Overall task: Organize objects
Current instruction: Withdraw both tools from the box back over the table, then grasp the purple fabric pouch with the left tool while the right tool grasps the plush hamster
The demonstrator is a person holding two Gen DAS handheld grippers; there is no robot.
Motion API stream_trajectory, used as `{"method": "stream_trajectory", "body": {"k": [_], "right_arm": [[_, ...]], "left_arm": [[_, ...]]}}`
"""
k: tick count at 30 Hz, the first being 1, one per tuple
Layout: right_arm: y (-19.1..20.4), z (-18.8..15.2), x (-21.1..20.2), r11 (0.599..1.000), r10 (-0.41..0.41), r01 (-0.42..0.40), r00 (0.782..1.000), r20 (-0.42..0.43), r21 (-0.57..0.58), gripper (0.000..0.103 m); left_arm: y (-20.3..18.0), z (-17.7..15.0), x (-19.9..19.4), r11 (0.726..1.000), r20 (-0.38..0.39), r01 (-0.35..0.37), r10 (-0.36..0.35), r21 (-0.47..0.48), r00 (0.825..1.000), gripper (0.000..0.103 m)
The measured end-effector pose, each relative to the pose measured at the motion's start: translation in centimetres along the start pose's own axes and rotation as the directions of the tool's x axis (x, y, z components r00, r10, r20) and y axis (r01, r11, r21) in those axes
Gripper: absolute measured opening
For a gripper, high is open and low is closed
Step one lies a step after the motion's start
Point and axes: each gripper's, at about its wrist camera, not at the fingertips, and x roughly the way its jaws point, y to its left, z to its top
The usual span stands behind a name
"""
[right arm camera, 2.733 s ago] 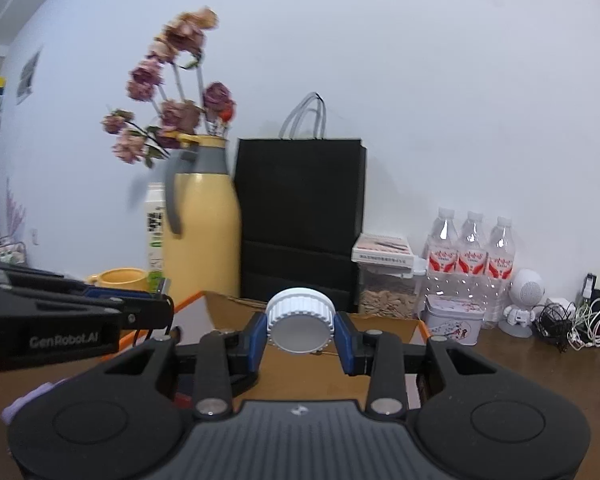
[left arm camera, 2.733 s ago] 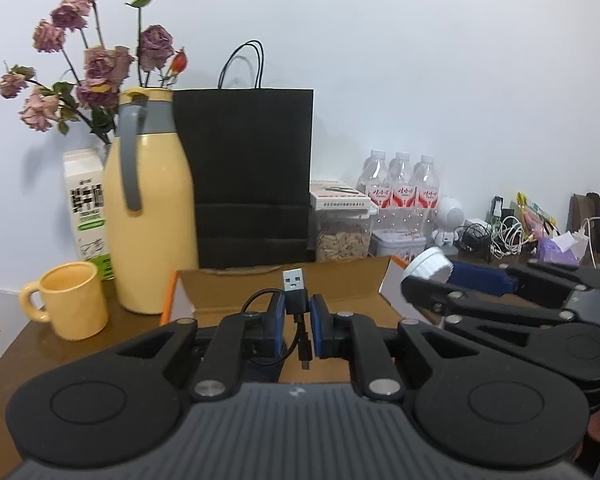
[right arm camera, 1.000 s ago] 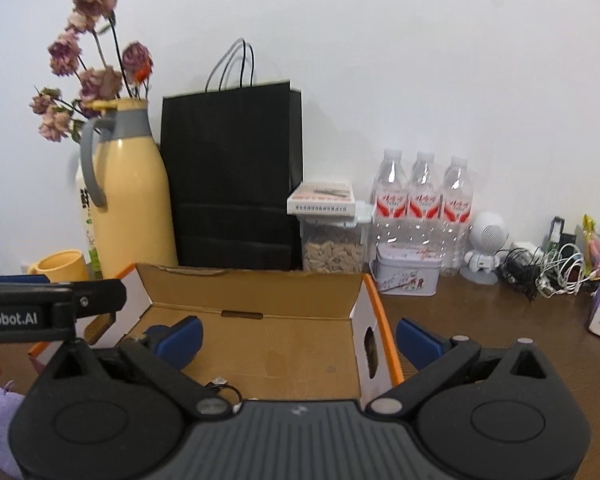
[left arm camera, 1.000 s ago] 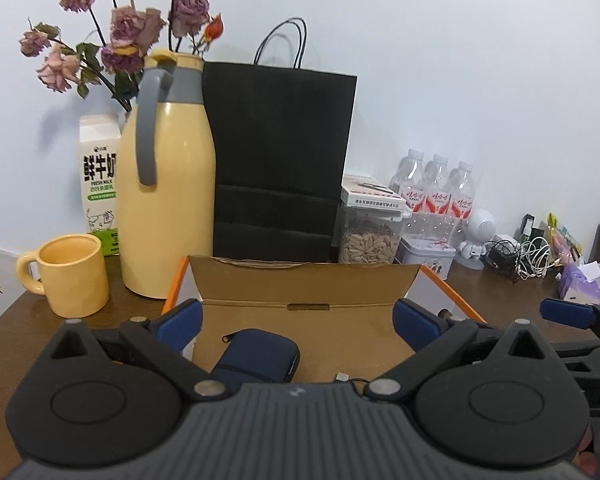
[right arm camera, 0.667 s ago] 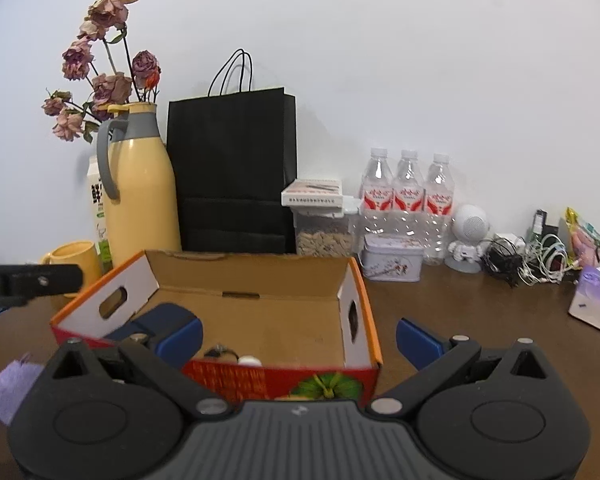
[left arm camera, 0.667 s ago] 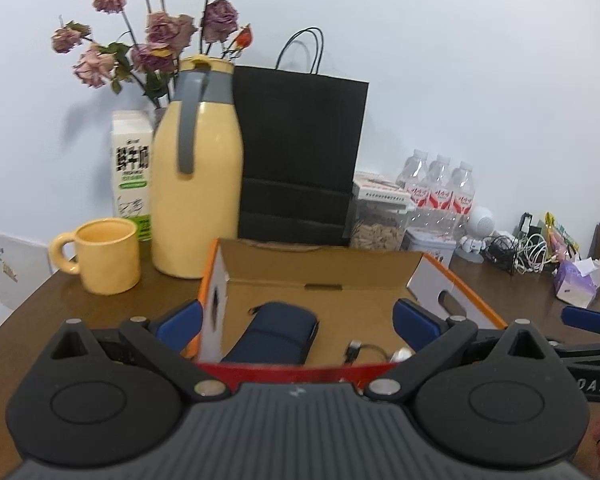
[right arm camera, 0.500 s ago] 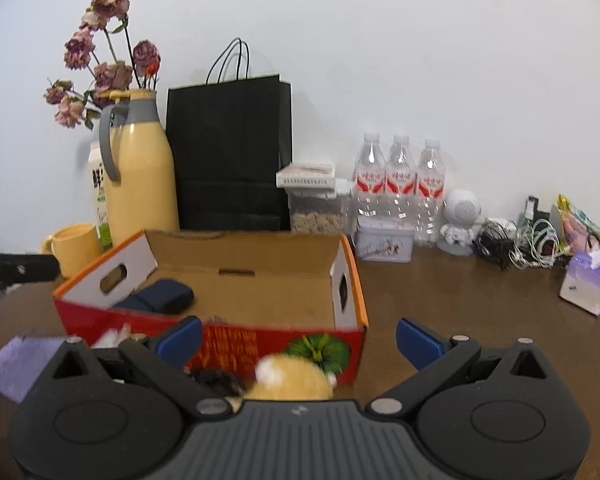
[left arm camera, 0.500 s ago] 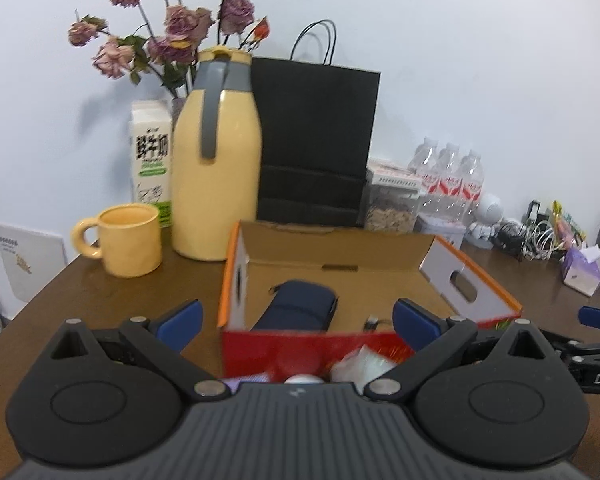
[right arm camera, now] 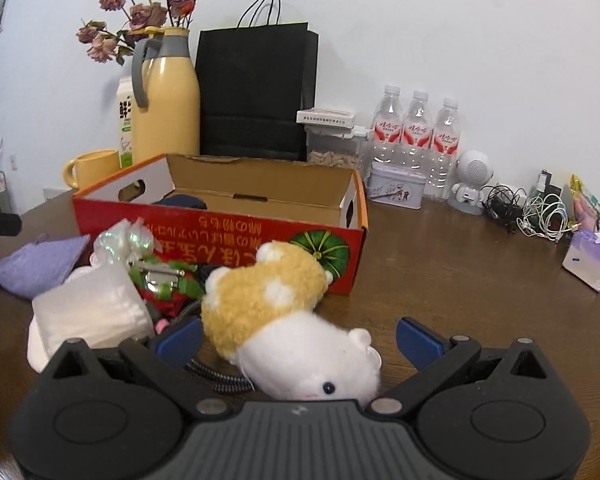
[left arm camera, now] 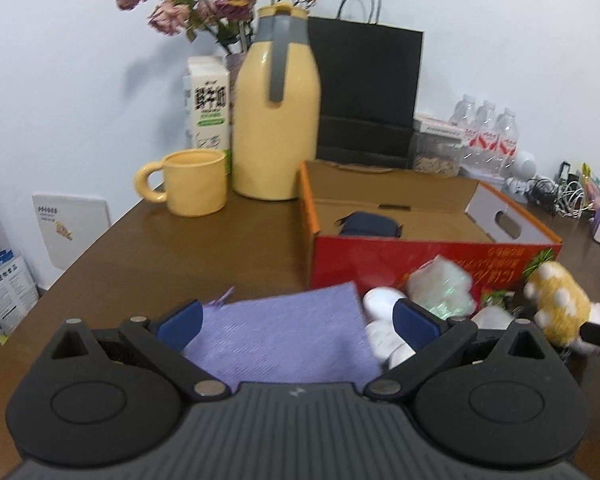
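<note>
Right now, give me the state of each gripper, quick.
Left gripper: open, holding nothing, fingers either side of the purple cloth.
Right gripper: open, holding nothing, the plush toy lies between its fingers.

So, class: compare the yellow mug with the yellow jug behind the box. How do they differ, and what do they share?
The yellow mug is short and open-topped; the yellow jug is tall and capped with a grey lid. The mug's handle is a yellow loop at its side; the jug's is a grey strap down its front. Both are the same pale yellow and stand upright on the brown table, left of the cardboard box.
</note>
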Motion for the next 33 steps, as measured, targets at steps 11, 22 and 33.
{"method": "stream_trajectory", "body": {"k": [11, 22, 33], "right_arm": [[0.2, 1.5, 3.1, 0.988, 0.112, -0.117, 0.992, -0.053, -0.099, 0.103], [0.0, 0.9, 5.0, 0.979, 0.200, -0.201, 0.978, -0.058, -0.014, 0.095], [0.3, 0.4, 3.2, 0.988, 0.157, -0.157, 0.987, 0.032, -0.014, 0.068]], "left_arm": [[2.8, -1.3, -1.2, 0.998, -0.023, -0.045, 0.044, -0.045, 0.999, 0.103], [3.5, -1.9, -0.6, 0.996, -0.056, -0.067, 0.064, -0.057, 0.996, 0.103], [2.7, -2.5, 0.7, 0.997, -0.089, -0.066, 0.062, -0.042, 0.994, 0.103]]}}
